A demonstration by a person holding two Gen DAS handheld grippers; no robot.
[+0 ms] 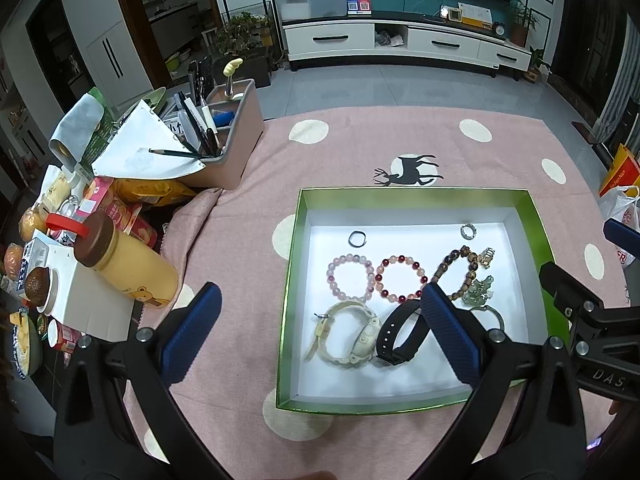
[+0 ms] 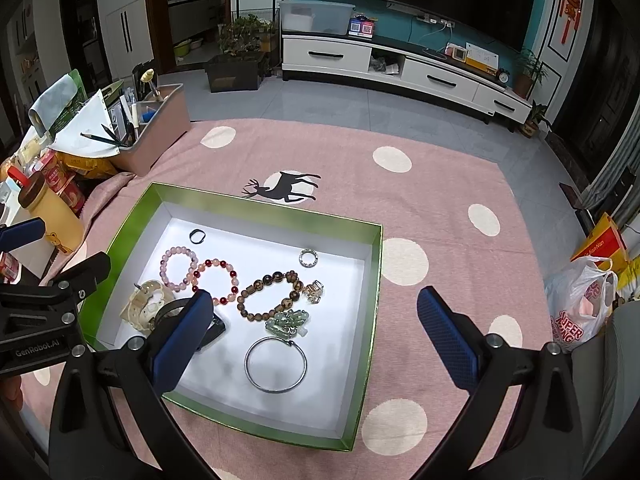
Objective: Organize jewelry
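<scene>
Jewelry lies gathered in a shallow green-rimmed cardboard box with a white floor (image 2: 362, 320), which sits on a pink cloth with cream dots and a black deer print (image 2: 440, 200).

We list the contents as seen from the right wrist view:
- far row: a small dark ring (image 2: 197, 236) at left, a silver studded ring (image 2: 309, 258) at right;
- middle row, left to right: a pale pink bead bracelet (image 2: 165, 271), a red and pink bead bracelet (image 2: 233, 279) touching it, a brown patterned bead bracelet (image 2: 262, 280), and a small gold clasp charm (image 2: 314, 291) just beside that;
- near row: a cream plastic watch (image 2: 142, 306) at left, a black strap watch (image 2: 214, 330) partly hidden behind a finger, a pale green jade bead cluster (image 2: 288, 322), and a plain silver bangle (image 2: 275, 365) nearest of all.

We see our left gripper (image 1: 318, 306) spread wide and holding nothing, its right finger over the box and its left finger over the cloth. Our right gripper (image 2: 314, 306) is likewise wide and holds nothing, left finger above the black strap watch, right finger over the cloth outside the box.

Left of the box stand a yellow bottle with a brown lid (image 1: 128, 260) and a beige desk organizer holding pens (image 1: 236, 140), among snack packets.
</scene>
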